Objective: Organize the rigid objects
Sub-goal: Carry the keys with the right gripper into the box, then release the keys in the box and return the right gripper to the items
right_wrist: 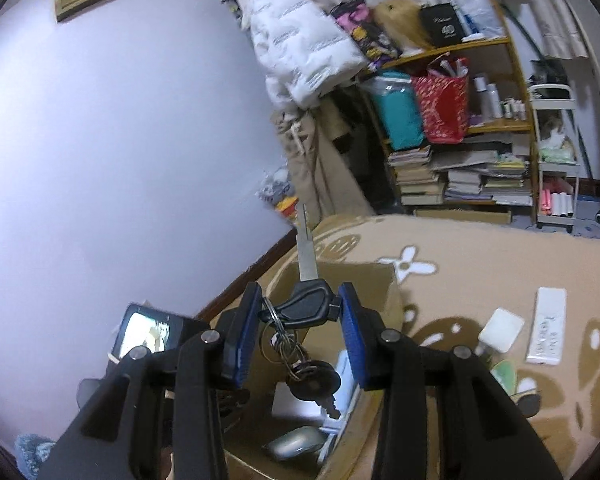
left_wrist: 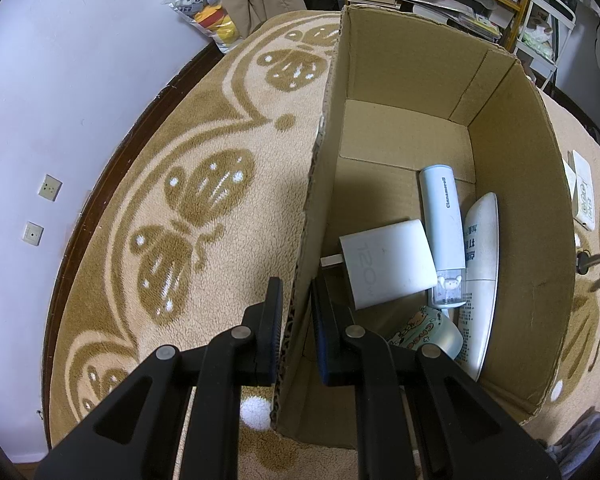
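One cardboard box (left_wrist: pixel 512 208) holding four items, two grippers, one key bunch (right_wrist: pixel 304 320), two remotes outside.

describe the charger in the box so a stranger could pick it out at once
Look inside the open brown cardboard box on the beige butterfly-patterned carpet. Against its left wall lies a white square charger block. Unlike the long pale-blue tube beside it, it is blocky and marked 120W.

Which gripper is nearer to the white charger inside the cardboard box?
Left. The left gripper clamps the box wall right beside the white charger; the right gripper holds the keys above the box.
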{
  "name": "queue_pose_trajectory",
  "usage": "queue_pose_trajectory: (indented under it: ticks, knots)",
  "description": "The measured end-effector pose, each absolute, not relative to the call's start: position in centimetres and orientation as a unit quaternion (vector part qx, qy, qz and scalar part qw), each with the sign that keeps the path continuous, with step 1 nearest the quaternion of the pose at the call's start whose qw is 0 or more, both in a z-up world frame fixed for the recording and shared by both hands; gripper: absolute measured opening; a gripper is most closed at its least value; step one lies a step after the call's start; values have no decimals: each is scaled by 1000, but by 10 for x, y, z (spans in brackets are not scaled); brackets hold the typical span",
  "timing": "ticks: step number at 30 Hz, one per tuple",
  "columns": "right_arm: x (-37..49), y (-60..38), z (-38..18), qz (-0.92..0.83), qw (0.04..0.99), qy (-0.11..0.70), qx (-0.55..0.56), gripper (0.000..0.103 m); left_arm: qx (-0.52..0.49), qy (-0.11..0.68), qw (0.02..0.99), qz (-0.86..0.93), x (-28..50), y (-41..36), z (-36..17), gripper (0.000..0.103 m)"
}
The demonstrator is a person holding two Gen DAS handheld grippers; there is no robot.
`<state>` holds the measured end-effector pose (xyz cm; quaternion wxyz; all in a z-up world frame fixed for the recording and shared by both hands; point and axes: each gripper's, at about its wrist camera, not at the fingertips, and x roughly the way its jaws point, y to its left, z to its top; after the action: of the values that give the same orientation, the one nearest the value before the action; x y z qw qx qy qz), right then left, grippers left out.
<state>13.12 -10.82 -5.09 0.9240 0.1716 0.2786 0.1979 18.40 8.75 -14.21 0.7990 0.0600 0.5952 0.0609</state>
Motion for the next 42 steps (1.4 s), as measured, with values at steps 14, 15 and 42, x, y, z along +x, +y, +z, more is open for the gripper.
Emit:
queue_pose_trajectory:
  ticks: [14,15,42]
  knots:
    - [151,-90,-103,157,912,360,115,42,60,595,799,61,184,88,-142,13]
    - [151,-90,-102,158,913,359,113,42,59,595,799,60,184,88,-142,13]
    - [159,-228,-161,-56,872,459,164,90,58,595,799,61,183,85,-142,13]
